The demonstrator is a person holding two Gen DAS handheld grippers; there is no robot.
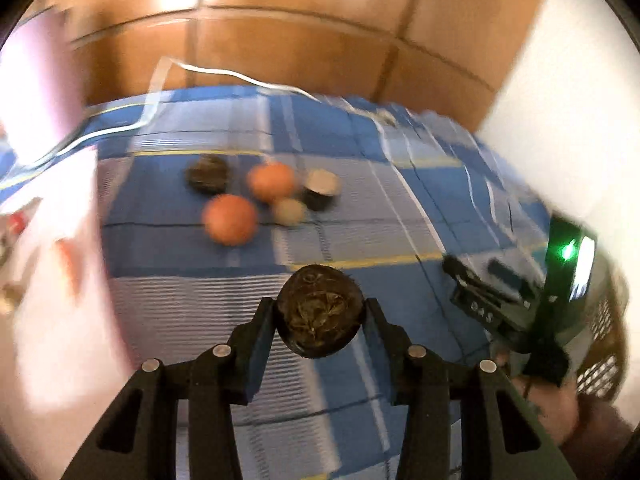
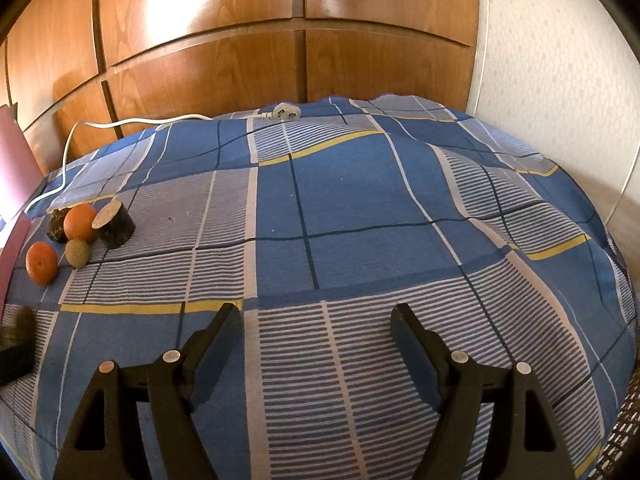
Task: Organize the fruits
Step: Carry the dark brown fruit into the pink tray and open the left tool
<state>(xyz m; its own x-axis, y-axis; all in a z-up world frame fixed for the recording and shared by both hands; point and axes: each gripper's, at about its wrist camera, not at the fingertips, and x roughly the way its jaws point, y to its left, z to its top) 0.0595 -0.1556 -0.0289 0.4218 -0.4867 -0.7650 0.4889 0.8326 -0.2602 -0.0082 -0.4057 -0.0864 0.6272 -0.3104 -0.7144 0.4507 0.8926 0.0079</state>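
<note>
The left tool (image 1: 320, 316) is clamped on a dark, fibrous round fruit (image 1: 320, 314), its two pads pressing the fruit's sides while it hangs above the blue checked bedspread (image 1: 192, 248). Only the widest part of a rounded, rough body seems pinched, so I judge the main risk to be the fruit rolling or slipping out of the pads if the hand swings fast, and the streaked left view suggests quick travel. A drop onto the soft bed would probably send it rolling toward the edge. The right tool (image 2: 316, 316) holds nothing; its jaws are opening over bare cloth, and it could end up in the left tool's way, since it shows close by at the right of the left view. Further out, the remaining fruits lie in a tight cluster: two oranges (image 2: 80, 222) (image 2: 41, 263), a small greenish fruit (image 2: 77, 253), a cut dark piece with a pale face (image 2: 114, 224) and another dark fruit (image 2: 58, 224) behind them. They touch or nearly touch, so picking one may nudge its neighbours. A white cable (image 2: 120, 123) with its plug (image 2: 286, 112) lies along the far edge. A meshed basket (image 1: 604, 344) is cut off at the right rim, so its contents cannot be seen. The pink object (image 2: 14, 168) at left is cropped, and the dark fruit's kind is hard to tell.
</note>
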